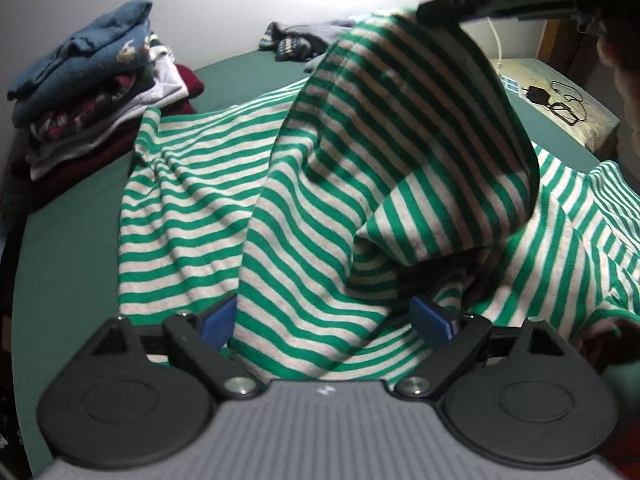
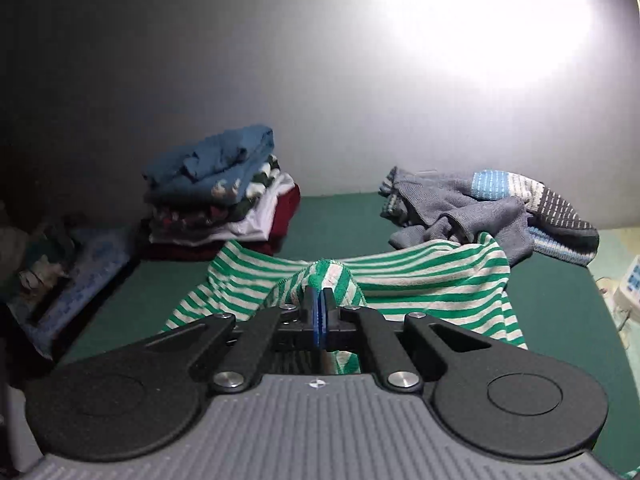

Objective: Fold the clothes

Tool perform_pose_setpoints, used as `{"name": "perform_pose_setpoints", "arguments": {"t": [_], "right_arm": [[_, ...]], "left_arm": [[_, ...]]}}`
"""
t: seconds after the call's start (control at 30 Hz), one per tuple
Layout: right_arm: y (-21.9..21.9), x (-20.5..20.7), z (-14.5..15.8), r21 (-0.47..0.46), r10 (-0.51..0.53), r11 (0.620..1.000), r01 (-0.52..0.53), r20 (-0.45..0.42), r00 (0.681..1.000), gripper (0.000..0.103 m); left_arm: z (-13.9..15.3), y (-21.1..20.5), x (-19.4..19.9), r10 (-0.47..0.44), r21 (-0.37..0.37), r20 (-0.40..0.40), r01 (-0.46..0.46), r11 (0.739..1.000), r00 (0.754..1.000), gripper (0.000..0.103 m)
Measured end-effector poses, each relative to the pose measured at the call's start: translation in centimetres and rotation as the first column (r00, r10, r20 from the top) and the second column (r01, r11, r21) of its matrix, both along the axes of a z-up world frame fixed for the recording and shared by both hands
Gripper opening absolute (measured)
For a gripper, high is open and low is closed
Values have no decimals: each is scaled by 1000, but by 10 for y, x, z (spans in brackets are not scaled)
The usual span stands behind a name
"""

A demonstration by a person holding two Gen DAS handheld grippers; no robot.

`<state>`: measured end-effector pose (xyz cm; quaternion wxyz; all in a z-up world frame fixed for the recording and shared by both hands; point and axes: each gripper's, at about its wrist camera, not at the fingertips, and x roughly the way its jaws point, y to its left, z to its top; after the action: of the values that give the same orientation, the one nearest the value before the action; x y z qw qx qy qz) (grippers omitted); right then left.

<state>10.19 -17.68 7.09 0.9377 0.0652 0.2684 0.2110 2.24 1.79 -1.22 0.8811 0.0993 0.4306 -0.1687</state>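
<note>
Mid-fold on a striped shirt (image 1: 192,184) spread over the green bed (image 1: 64,240). Right claw (image 2: 319,304) pinched on a raised edge, lifted high; left claw (image 1: 320,316) spread wide, fabric draped between. Next, probably: carrying the lifted part across, laying it flat. Folded stack (image 2: 224,208) and loose grey heap (image 2: 480,208) by the wall (image 2: 200,60).

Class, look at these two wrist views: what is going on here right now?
A person with a gripper in each hand is folding a green-and-white striped shirt on a green surface. The right gripper is shut on a bunched edge of it, lifting that part up. The left gripper is open, with fabric between its fingers. A folded stack of clothes and a loose grey pile lie behind.
</note>
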Motion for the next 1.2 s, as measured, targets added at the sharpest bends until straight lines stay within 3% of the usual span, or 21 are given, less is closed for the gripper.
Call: {"name": "perform_pose_setpoints", "arguments": {"t": [0.27,0.33,0.4,0.43,0.53,0.6,0.67,0.73,0.8,0.87,0.93,0.97,1.07,1.17,1.2], "right_arm": [[-18,-6,53,29,-71,997,67,138,988,1],[-19,2,61,60,-51,997,43,129,990,1],[-11,12,65,15,-41,999,40,125,991,1],[-7,16,66,-4,-43,999,44,125,991,1],[-5,31,72,60,-26,998,21,95,995,1],[1,41,71,42,-57,998,54,84,995,1],[-8,51,70,186,-28,982,28,-4,1000,1],[6,51,72,35,-113,993,111,37,993,1],[2,55,68,143,-79,987,80,-15,997,1],[6,63,57,102,-84,991,87,-25,996,1],[10,70,45,57,-92,994,94,-34,995,1],[12,74,39,34,-96,995,97,-38,995,1],[19,85,21,-34,-108,994,107,-50,993,1],[26,97,3,-103,-121,988,115,-61,991,3],[28,101,-2,-125,-126,985,117,-64,990,8]], "left_arm": [[4,-7,-23,-36,15,15,35,999,999,95],[10,-9,-30,-42,25,45,41,999,998,95],[20,-11,-38,-55,24,76,54,998,996,95],[25,-13,-42,-73,9,90,72,997,993,95],[36,-18,-54,-124,-48,123,131,990,985,99],[29,-27,-57,-150,-83,98,159,984,984,100],[13,-38,-56,-170,-94,51,174,980,984,99],[-3,-49,-56,-189,-106,3,188,976,982,83],[-17,-58,-58,-199,-96,-30,195,976,980,70],[-20,-61,-62,-192,-67,-5,191,979,981,61],[-12,-54,-63,-178,-96,3,177,979,984,35],[-8,-49,-63,-169,-120,1,168,978,986,28],[2,-39,-61,-164,-151,-5,161,975,986,34],[6,-38,-60,-165,-113,23,166,980,986,52],[6,-38,-60,-165,-96,32,167,981,986,61]]}}
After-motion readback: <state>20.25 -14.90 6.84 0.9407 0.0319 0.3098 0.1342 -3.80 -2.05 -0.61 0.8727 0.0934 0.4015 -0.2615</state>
